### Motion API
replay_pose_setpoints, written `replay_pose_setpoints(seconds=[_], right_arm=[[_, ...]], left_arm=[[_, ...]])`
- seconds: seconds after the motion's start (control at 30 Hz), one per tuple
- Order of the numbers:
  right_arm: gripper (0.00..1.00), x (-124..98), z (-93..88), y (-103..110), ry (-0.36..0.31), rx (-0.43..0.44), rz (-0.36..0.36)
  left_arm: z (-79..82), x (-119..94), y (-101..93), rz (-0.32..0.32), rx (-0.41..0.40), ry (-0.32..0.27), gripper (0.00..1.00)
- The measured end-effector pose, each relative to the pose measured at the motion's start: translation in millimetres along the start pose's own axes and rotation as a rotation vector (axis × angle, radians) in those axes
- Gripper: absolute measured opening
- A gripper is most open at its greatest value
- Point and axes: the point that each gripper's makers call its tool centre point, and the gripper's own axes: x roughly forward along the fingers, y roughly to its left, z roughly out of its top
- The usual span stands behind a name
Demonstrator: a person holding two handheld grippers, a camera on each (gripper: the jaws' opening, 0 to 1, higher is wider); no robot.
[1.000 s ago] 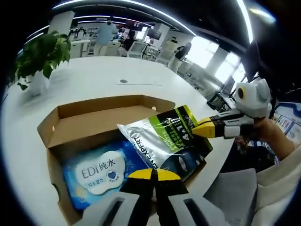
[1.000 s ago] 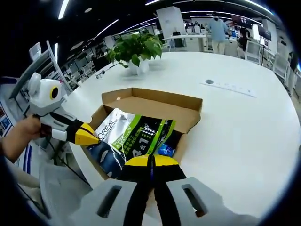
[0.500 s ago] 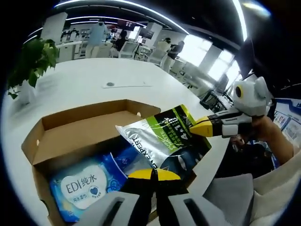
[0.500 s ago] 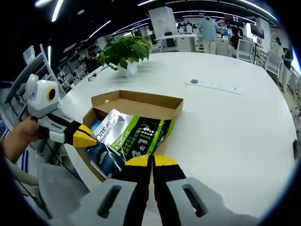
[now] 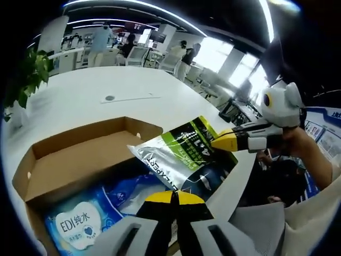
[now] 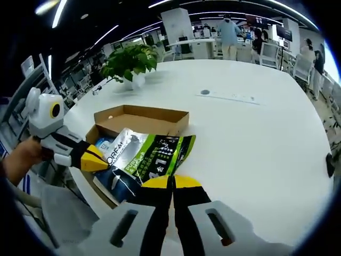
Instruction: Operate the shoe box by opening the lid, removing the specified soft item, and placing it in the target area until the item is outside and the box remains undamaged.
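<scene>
A silver, green and black soft pouch (image 5: 178, 160) hangs over the near corner of the open cardboard shoe box (image 5: 80, 152). My left gripper (image 5: 171, 197) is shut on the pouch's lower edge. Coming in from the right, my right gripper (image 5: 226, 141) is shut on its far green corner. In the right gripper view the pouch (image 6: 146, 157) stretches between the right gripper (image 6: 171, 182) and the left gripper (image 6: 93, 159), in front of the box (image 6: 141, 114). A blue wipes pack (image 5: 74, 224) lies inside the box.
The box stands near the edge of a large white table (image 6: 250, 138). A potted plant (image 6: 128, 61) stands behind the box, and a round grommet (image 6: 205, 92) sits further back. A grey chair (image 5: 258, 224) stands beside the table edge. People stand far off.
The pouch has risen out of the box and come toward the table's near edge, both grippers still on it. The box looks further away in the right gripper view.
</scene>
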Motion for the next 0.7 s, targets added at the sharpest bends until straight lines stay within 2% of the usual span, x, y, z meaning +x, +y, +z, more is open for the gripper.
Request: replay_pose_setpoints(seconds=[0.47, 0.7], right_arm=[[0.0, -16.2, -5.6, -34.8, 0.006, 0.012, -0.034], [0.0, -20.2, -13.3, -54.6, 0.018, 0.024, -0.057]], left_arm=[[9.0, 29.3, -32.2, -0.053, 0.055, 0.034, 0.0], [13.3, 45.3, -42.2, -0.074, 0.077, 0.052, 0.0]])
